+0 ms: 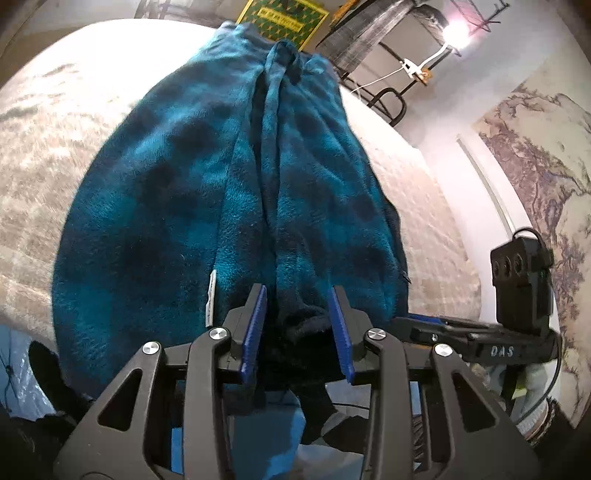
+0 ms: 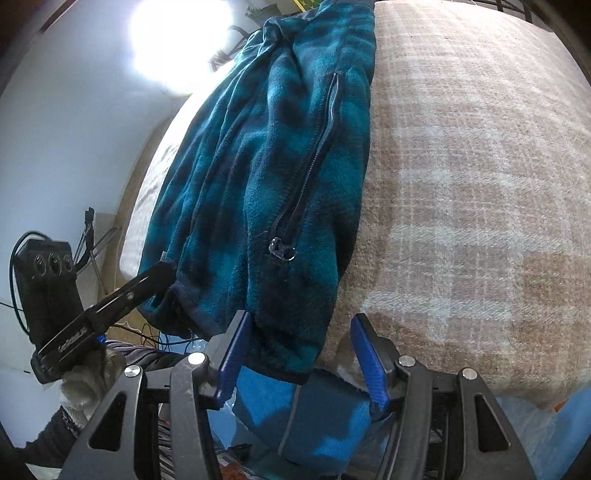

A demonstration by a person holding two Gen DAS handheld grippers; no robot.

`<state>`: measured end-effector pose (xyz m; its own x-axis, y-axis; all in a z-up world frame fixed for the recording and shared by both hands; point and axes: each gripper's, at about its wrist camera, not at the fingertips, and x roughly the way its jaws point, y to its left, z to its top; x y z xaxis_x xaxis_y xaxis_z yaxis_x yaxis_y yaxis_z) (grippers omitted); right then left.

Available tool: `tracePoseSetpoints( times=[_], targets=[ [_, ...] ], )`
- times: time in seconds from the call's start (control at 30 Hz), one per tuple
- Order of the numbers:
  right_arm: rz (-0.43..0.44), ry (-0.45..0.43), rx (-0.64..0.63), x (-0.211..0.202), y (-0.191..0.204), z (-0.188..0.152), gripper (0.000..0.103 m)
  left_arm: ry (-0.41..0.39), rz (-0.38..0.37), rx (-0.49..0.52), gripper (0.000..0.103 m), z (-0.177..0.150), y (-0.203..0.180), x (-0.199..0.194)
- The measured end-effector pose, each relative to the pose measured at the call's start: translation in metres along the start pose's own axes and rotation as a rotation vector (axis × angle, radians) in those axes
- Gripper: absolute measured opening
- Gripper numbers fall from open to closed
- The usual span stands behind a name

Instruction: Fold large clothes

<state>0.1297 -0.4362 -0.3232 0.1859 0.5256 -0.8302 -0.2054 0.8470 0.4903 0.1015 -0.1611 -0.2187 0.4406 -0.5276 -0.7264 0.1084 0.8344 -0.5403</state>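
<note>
Teal-and-black plaid fleece garment (image 1: 207,177) lies lengthwise on a bed covered by a beige checked blanket (image 2: 480,166), folded into a long narrow bundle running away from both cameras. Its near hem hangs over the bed's near edge. Zipper (image 2: 314,162) runs along the top face in the right wrist view, pull (image 2: 282,251) near the hem end. Small white label (image 1: 211,295) shows at the near edge in the left wrist view.

Left gripper (image 1: 299,332): jaws partly apart, blue pads either side of a dark bunched wad of hem fabric. Fabric fills the gap, but actual pad contact is not clear, so whether it is clamped I cannot tell.

Right gripper (image 2: 301,354): jaws roughly half apart. Left pad touches or just overlaps the garment's hem corner; right pad stands clear over the blanket edge. Nothing pinched.

The left gripper also shows in the right wrist view, at the garment's near left corner, fingers buried in the fabric. A gloved hand (image 2: 88,380) holds it.

Background: wall with a landscape mural (image 1: 546,155), bright lamp (image 1: 456,31), metal rack (image 1: 388,48).
</note>
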Motion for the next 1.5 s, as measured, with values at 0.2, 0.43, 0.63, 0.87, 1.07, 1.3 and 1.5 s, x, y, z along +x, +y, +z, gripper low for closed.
tracePoseSetpoints(
  times=[0.2, 0.43, 0.63, 0.87, 1.07, 1.3, 1.5],
  targets=[
    [0.013, 0.009, 0.002, 0.006, 0.000, -0.003, 0.060, 0.027, -0.007, 0.047, 0.006, 0.000, -0.006, 0.013],
    [0.090, 0.013, -0.010, 0.002, 0.002, 0.000, 0.013, -0.009, -0.190, -0.073, 0.003, -0.008, -0.005, -0.024],
    [-0.017, 0.005, -0.103, 0.002, 0.014, -0.005, 0.011, 0.037, -0.066, -0.047, 0.003, -0.024, 0.013, 0.011],
    [-0.148, 0.003, -0.197, 0.009, 0.033, -0.014, 0.014, 0.027, -0.098, 0.068, 0.005, -0.018, -0.009, -0.030],
    [-0.255, -0.105, -0.280, -0.021, 0.057, -0.022, 0.041, -0.161, -0.004, 0.180, 0.027, -0.002, 0.010, -0.105],
    [-0.262, -0.185, -0.316, -0.029, 0.077, -0.006, 0.041, -0.101, 0.094, 0.156, 0.027, 0.019, 0.038, -0.051],
    [-0.289, -0.096, -0.352, -0.004, 0.068, -0.009, 0.041, -0.054, 0.055, 0.246, 0.047, -0.022, 0.007, 0.002]
  ],
)
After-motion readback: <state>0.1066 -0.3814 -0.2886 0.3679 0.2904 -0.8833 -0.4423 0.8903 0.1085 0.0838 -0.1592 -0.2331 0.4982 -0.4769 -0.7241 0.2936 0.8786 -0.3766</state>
